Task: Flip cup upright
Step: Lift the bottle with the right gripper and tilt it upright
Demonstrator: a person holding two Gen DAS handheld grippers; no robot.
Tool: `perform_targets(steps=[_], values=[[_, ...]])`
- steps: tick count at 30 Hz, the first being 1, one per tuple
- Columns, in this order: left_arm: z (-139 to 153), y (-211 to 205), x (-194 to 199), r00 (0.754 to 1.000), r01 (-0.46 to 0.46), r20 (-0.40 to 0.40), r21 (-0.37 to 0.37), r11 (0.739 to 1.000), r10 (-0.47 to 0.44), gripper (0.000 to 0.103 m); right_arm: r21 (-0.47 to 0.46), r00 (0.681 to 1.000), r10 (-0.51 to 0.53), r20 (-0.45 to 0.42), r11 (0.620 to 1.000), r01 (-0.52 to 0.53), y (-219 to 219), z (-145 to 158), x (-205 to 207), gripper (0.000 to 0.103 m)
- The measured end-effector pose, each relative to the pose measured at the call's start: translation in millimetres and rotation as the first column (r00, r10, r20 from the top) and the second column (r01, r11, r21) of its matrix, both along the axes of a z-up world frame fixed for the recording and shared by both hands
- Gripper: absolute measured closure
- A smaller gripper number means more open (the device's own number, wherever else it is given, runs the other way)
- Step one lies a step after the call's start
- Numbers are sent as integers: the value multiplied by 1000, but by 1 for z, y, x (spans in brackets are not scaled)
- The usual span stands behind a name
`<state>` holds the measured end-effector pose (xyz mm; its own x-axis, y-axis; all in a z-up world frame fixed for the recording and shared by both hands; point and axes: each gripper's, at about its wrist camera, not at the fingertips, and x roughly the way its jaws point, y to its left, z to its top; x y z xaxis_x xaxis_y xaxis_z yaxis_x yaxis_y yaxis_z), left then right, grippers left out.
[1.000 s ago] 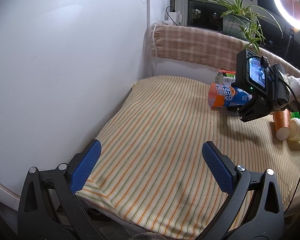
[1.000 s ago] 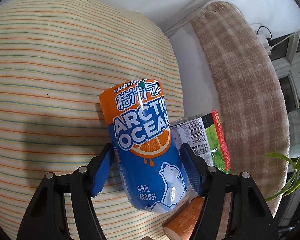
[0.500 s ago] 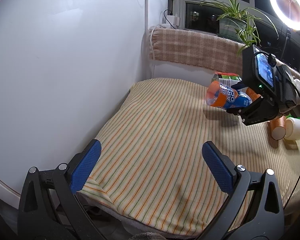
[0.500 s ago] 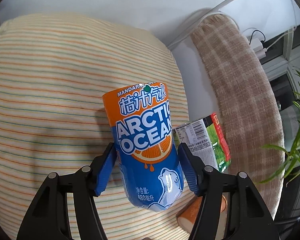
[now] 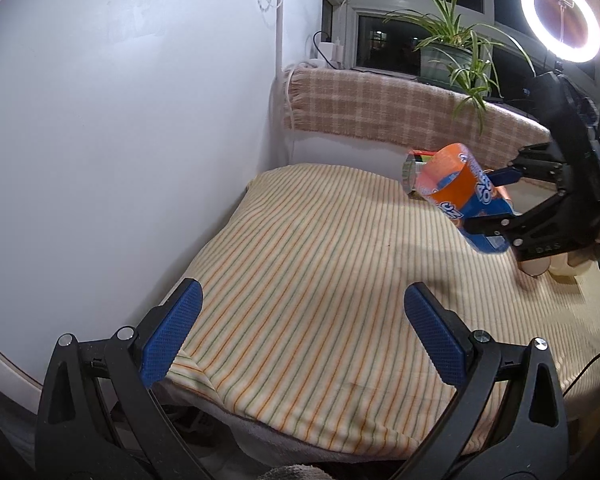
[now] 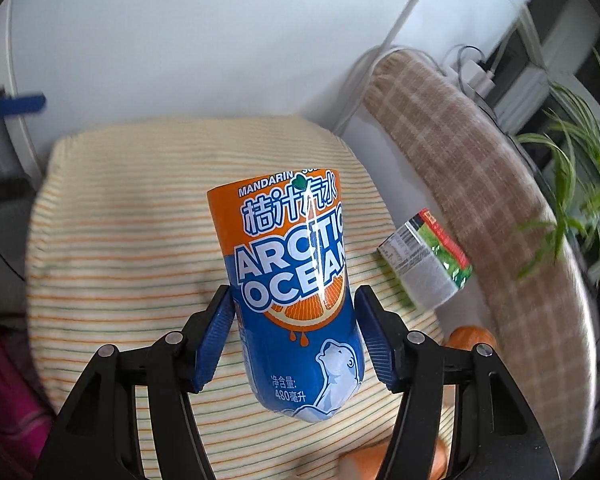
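Above the striped cloth (image 5: 300, 264), your right tongs (image 6: 294, 334) clamp the cup (image 6: 296, 292) mid-body, held clear of it | cup: orange-blue "ARCTIC OCEAN" print, tilted, open mouth (image 5: 440, 174) showing no contents | your left tongs (image 5: 300, 330) spread wide, holding nothing.

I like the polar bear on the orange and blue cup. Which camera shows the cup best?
The right wrist view: the cup fills the middle, bear and lettering clear, between the right gripper fingers. The left wrist view shows it small, tilted, open end visible.
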<state>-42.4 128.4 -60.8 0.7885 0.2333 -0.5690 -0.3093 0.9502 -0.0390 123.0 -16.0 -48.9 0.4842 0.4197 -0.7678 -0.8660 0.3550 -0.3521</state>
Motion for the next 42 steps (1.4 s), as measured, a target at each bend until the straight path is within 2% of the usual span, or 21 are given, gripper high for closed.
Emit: perform_targets(steps=[4,7,11,13,16,18,20,23,24,27,32,38,42], values=[[2,-7,-2,1000,21,10,-3,1000,-21,0,108,997,-41,-70,993,48,-18,13,-18,42],[2,-11,-1,999,42,10,-11,999,-42,0,199,982,-98,-162,971,130,-37,18,-28,42],[1,-18,3,997,73,10,-18,997,-73,0,288,919,-193,-345,910,299,-68,15,-37,42],[1,-23,4,996,90,11,-22,996,-90,0,314,851,-256,-460,849,425,-87,10,-38,42],[0,-30,8,993,117,11,-34,993,-117,0,332,718,-283,-636,739,586,-115,-6,-36,42],[0,-36,10,991,136,9,-42,990,-135,0,313,613,-277,-740,665,678,-131,-23,-33,42],[-1,-43,12,988,154,3,-46,987,-154,0,294,533,-269,-803,598,745,-142,-38,-30,42],[-2,-51,13,983,181,-5,-57,982,-181,0,268,448,-268,-853,513,816,-154,-54,-24,42],[-3,-53,14,982,189,-8,-60,980,-189,0,255,412,-256,-875,479,840,-159,-61,-20,41],[-3,-57,16,979,202,-17,-77,976,-204,0,220,341,-238,-910,420,880,-164,-76,-13,41],[-2,-61,20,975,218,-26,-90,972,-221,1,181,274,-226,-935,360,915,-170,-93,-1,40],[-1,-64,26,970,234,-34,-113,966,-239,1,171,261,-227,-938,351,921,-173,-101,1,39],[-2,-66,32,963,255,-45,-153,955,-264,3,180,279,-237,-931,367,913,-177,-98,-7,34]])
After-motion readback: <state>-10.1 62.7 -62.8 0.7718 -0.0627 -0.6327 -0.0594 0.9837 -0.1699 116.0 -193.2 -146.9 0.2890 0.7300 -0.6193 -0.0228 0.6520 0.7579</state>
